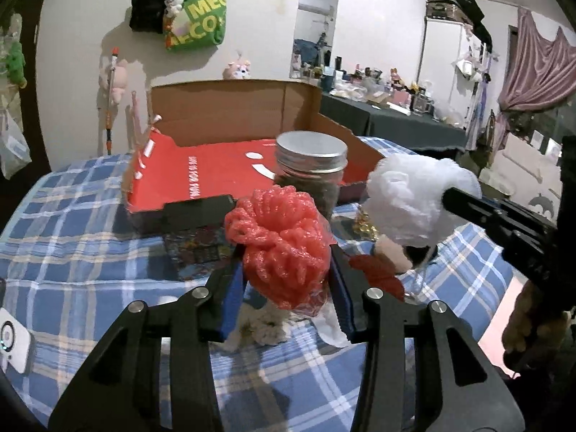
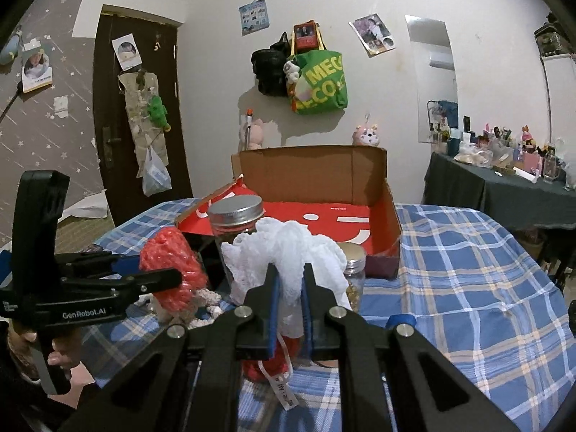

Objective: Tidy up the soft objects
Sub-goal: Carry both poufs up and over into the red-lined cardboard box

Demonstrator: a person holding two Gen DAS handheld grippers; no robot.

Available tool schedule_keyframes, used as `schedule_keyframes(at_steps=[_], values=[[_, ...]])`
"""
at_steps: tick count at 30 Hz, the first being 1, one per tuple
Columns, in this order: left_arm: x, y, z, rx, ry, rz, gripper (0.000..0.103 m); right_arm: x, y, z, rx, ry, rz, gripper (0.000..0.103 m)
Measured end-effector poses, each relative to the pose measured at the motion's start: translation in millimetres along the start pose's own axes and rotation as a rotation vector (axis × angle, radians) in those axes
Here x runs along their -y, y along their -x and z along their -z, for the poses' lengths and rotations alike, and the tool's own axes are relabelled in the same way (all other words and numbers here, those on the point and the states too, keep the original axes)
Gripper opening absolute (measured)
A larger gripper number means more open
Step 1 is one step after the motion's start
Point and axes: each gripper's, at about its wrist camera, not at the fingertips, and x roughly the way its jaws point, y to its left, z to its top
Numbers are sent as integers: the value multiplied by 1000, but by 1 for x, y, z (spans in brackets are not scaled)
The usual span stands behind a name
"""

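Observation:
My left gripper is shut on a red mesh bath pouf and holds it above the blue plaid cloth. My right gripper is shut on a white mesh bath pouf, also held above the cloth. In the left wrist view the white pouf and the right gripper sit to the right. In the right wrist view the red pouf and the left gripper sit to the left. An open cardboard box with a red inside lies behind both, and shows in the right wrist view.
A glass jar with a metal lid stands in front of the box; a smaller jar is beside it. A red soft item and a cream knitted piece lie on the cloth. A cluttered dark table stands at the right.

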Motion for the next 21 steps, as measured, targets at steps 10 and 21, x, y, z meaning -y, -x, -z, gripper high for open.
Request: schedule_keyframes(at_steps=[10, 21], values=[[-16, 13, -17, 41, 4, -63, 41, 1, 10, -15, 43, 15, 30, 12], [-29, 4, -45, 47, -8, -99, 41, 11, 2, -44, 82, 41, 55, 12]])
